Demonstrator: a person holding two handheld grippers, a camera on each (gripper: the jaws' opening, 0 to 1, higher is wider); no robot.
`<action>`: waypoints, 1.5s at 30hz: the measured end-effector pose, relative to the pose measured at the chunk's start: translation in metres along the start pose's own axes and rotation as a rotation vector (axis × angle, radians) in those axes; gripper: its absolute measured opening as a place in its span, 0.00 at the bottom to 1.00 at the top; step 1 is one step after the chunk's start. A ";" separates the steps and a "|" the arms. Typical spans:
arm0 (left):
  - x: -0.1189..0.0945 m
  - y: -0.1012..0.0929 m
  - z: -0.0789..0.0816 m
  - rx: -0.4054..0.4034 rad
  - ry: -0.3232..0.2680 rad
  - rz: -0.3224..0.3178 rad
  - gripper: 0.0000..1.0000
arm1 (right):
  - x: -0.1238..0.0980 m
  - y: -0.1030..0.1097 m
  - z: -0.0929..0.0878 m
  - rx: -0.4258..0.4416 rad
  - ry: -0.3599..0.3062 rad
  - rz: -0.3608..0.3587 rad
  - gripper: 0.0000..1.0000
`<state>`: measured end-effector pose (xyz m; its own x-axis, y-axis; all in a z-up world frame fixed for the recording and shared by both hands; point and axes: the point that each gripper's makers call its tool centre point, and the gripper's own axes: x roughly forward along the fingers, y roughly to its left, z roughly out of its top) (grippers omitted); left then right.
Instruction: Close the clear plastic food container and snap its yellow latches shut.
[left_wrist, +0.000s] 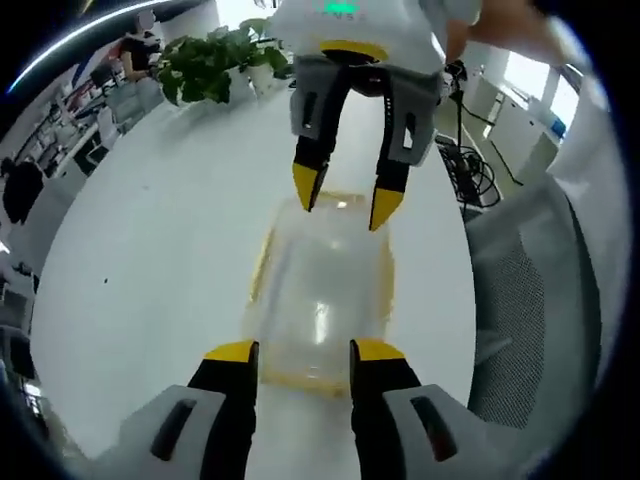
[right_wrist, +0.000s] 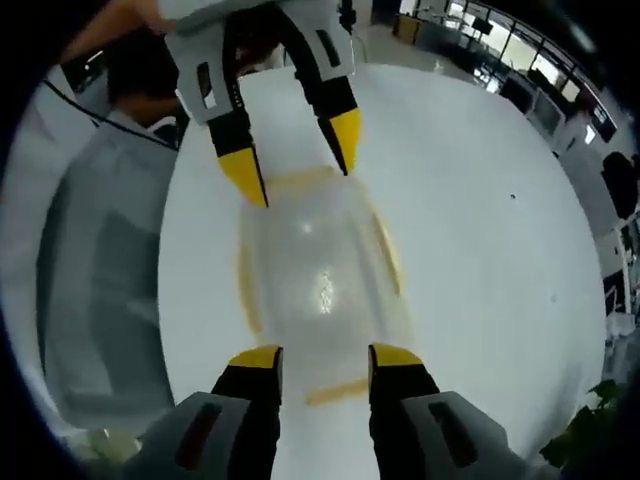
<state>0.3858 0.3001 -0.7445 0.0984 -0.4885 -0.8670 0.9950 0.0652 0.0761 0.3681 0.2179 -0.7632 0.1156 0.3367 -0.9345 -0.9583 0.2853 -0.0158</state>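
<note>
A clear plastic food container (left_wrist: 320, 300) (right_wrist: 318, 270) lies on the white table (left_wrist: 150, 260) (right_wrist: 480, 220), its lid resting on top. Yellow latches (left_wrist: 262, 262) (right_wrist: 388, 255) run along its sides and ends. My left gripper (left_wrist: 305, 352) stands open at one short end, jaws either side of that end's latch. My right gripper (right_wrist: 325, 357) stands open at the opposite end. Each gripper shows in the other's view, hanging over the far end: the right gripper (left_wrist: 347, 197) and the left gripper (right_wrist: 297, 160). Neither holds anything.
A grey mesh chair (left_wrist: 530, 300) (right_wrist: 100, 280) stands at the table edge beside the container. A potted plant (left_wrist: 210, 65) and black cables (left_wrist: 470, 170) sit on the table beyond the container. Bare tabletop lies on the side away from the chair.
</note>
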 end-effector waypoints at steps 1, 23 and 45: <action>0.001 -0.001 0.001 0.004 -0.006 -0.009 0.36 | 0.000 0.000 0.001 -0.001 -0.002 0.001 0.33; 0.016 -0.007 0.022 0.085 -0.034 -0.035 0.35 | 0.005 -0.001 0.029 -0.076 -0.061 0.016 0.29; 0.024 -0.011 0.030 0.043 -0.061 -0.038 0.35 | 0.011 -0.010 0.040 -0.059 -0.115 0.028 0.30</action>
<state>0.3778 0.2615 -0.7511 0.0601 -0.5425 -0.8379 0.9978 0.0086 0.0660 0.3894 0.2549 -0.7586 0.1150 0.4450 -0.8881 -0.9747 0.2228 -0.0146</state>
